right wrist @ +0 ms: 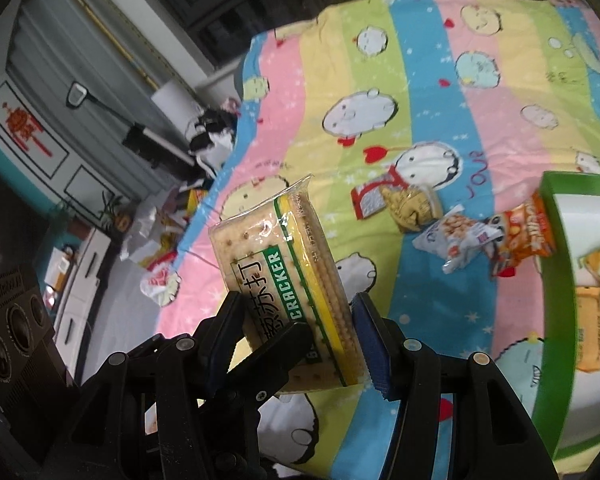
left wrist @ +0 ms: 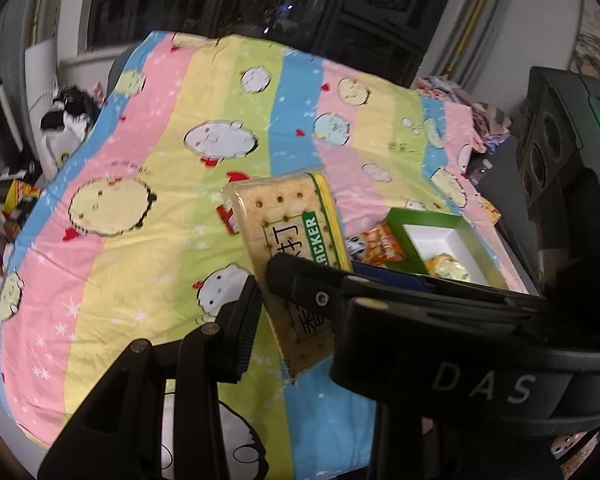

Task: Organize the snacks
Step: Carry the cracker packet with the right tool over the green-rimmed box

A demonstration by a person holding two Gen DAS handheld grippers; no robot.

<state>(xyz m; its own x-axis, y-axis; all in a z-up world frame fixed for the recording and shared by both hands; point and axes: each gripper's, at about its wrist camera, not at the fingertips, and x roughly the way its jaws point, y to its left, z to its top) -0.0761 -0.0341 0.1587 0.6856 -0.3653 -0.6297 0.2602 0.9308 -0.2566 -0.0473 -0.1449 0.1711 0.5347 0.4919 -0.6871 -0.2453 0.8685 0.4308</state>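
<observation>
A clear-wrapped cracker pack with a green "CRACKER" band is held above the striped cartoon bedspread. My right gripper is shut on its lower end. My left gripper also clamps the same cracker pack; its finger crosses the pack's front in the right wrist view. A green box with a white inside lies at the right with several snack packs in it; it also shows in the left wrist view.
Loose snack packets lie on the bedspread: a red-and-gold one, a white one and an orange one. Bags and clutter sit on the floor left of the bed. A dark window is behind.
</observation>
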